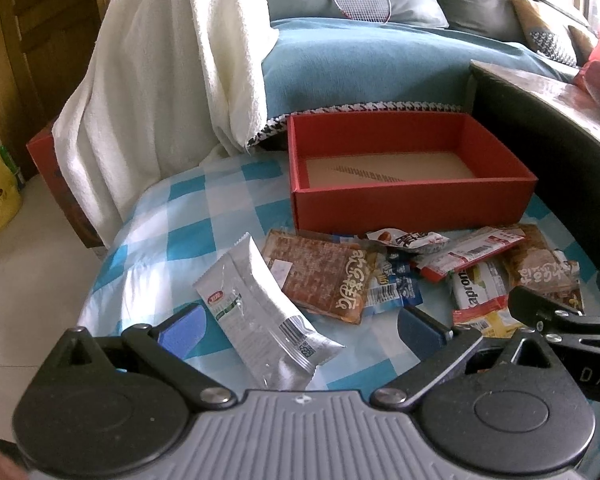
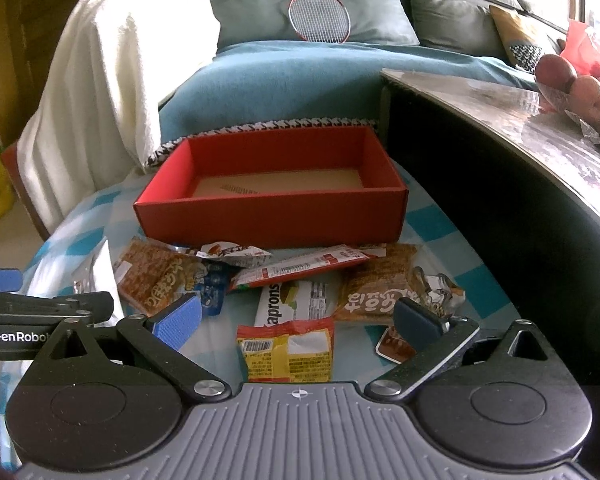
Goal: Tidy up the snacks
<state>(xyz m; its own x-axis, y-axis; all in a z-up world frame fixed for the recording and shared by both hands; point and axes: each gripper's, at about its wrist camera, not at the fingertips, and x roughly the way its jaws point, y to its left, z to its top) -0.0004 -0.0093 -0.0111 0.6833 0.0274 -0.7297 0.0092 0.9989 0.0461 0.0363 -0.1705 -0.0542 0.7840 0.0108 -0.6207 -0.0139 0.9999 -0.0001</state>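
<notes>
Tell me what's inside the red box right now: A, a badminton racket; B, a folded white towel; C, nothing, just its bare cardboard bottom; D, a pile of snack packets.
C: the red box shows only its bare brown bottom, while the snack packets lie on the checked cloth in front of it.

A white towel point(image 1: 160, 60) is hanging over a chair, a red badminton racket point(image 2: 319, 16) is leaning against sofa cushions point(image 2: 300, 8), and apples point(image 2: 572, 84) are sitting on the dark bench point(image 2: 500, 120)
</notes>
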